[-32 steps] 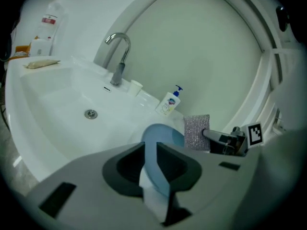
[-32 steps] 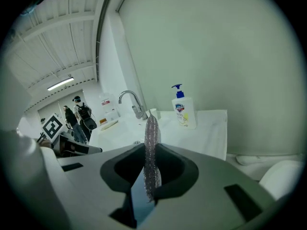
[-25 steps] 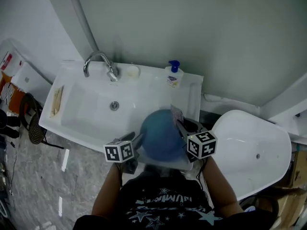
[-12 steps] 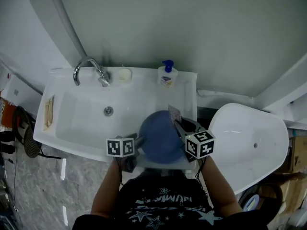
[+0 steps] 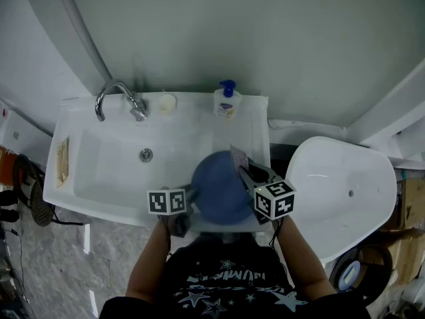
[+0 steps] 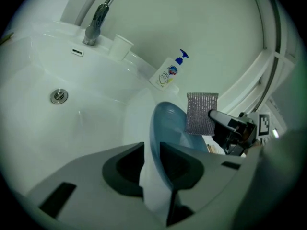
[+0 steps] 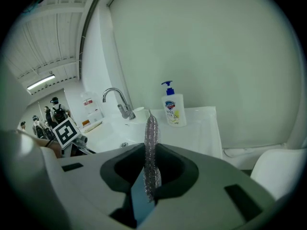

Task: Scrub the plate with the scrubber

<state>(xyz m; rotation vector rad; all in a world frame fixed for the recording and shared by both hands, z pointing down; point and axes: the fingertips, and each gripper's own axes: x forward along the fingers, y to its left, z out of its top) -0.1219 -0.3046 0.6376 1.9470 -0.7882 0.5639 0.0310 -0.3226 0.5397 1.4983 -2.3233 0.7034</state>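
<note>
A person stands at a white sink (image 5: 113, 171), seen from above, with a two-jaw gripper in each hand. The left gripper (image 6: 151, 161) has just been closing its jaws, and they now clamp the near rim of a blue plate (image 5: 222, 186), which is held on edge over the sink's front right corner, its hollow face turned toward the other hand. The right gripper (image 7: 149, 170) is clenched on a silvery mesh scrubber (image 7: 151, 143), which stands up out of its jaws. The scrubber meets the plate at its far upper rim, on the side away from the sink's drain; it seems to lie against the blue face, though firm contact cannot be confirmed. A faucet (image 5: 116, 98) at the sink's back left shows no running water, and a soap bottle (image 5: 227, 102) stands at the sink's back right. Judging by this, the set-up is complete: plate secured, scrubber in hand and brought to the plate. No suds or wet streaks show on the plate, so the scrubbing itself looks barely begun, with nearly the whole face left to rub.
</note>
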